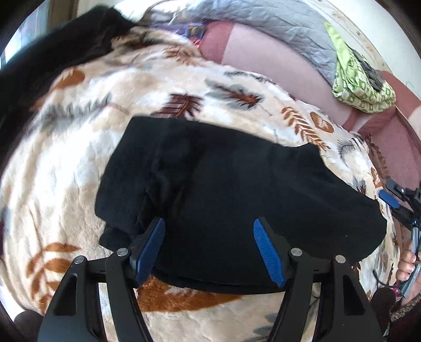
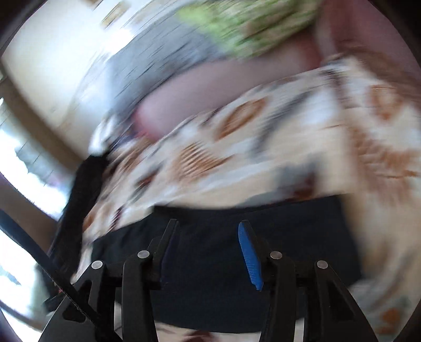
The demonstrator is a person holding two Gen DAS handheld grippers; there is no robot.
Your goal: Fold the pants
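Observation:
The black pants (image 1: 236,189) lie folded into a compact bundle on a cream blanket with a leaf print (image 1: 79,163). My left gripper (image 1: 209,226) is open just above the near edge of the bundle, holding nothing. My right gripper (image 1: 394,202) shows at the far right edge of the left wrist view, beside the bundle's right end. In the blurred right wrist view, my right gripper (image 2: 208,229) is open and empty over the pants (image 2: 263,236).
Another dark garment (image 1: 52,52) lies at the far left of the blanket. A green patterned cloth (image 1: 360,84) and a grey cloth (image 1: 276,23) rest on the pink sofa (image 1: 263,52) behind. A hand (image 1: 407,263) shows at the right edge.

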